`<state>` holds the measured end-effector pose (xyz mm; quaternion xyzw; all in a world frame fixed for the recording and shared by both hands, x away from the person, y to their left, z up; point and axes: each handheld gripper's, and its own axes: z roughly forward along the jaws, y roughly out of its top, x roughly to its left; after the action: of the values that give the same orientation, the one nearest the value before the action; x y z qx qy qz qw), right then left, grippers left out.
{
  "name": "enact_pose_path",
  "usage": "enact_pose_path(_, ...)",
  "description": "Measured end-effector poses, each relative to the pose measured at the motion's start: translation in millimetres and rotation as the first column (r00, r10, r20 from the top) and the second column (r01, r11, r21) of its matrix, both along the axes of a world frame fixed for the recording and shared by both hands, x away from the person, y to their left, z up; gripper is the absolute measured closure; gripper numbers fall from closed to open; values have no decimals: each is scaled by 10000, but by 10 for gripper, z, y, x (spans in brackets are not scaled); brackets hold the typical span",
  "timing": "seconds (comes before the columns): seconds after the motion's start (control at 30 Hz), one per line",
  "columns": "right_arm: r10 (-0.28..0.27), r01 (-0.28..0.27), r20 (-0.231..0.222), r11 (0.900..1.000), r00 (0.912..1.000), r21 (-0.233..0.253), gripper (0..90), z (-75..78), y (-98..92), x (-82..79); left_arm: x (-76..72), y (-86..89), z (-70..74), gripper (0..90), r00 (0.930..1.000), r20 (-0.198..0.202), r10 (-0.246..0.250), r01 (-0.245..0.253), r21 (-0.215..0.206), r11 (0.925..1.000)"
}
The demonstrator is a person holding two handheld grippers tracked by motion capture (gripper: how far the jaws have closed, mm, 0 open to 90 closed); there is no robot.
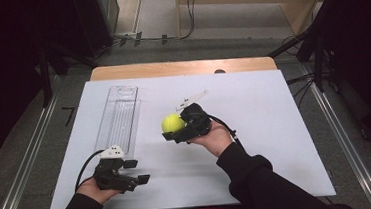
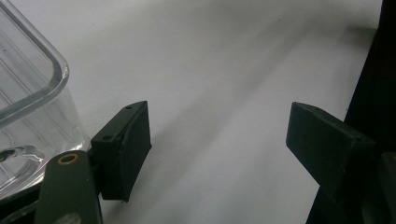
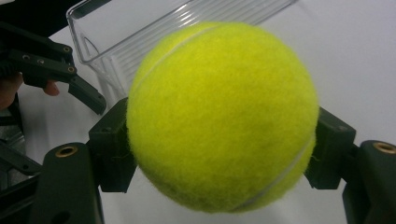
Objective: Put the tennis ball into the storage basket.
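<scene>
A yellow-green tennis ball [image 1: 172, 122] is held above the white table top, with my right gripper [image 1: 174, 129] shut on it. In the right gripper view the tennis ball [image 3: 223, 116] sits squeezed between both black pads. A long clear plastic container [image 1: 118, 117] lies left of the ball, its near corner also seen as the container [image 2: 28, 107] in the left gripper view. My left gripper [image 1: 137, 171] rests near the table's front left, just below the container's near end. Its jaws stand wide apart around the gripper [image 2: 217, 149] midpoint, with bare table between them.
The white board [image 1: 257, 144] covers a wooden table whose far edge [image 1: 180, 68] shows at the back. Dark stands and cables sit on the floor at both sides. The other hand's gripper [image 3: 51, 70] appears at the left of the right gripper view.
</scene>
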<state>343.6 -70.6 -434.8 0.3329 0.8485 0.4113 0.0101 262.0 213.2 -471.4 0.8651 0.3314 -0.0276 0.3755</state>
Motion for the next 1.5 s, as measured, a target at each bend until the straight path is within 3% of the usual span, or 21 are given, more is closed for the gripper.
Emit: enact_pose_path(1.5, 53, -56, 86, 9994, 9999, 344, 241, 181, 347, 255, -3, 0, 6, 227, 10000, 2, -4, 4, -46, 10000)
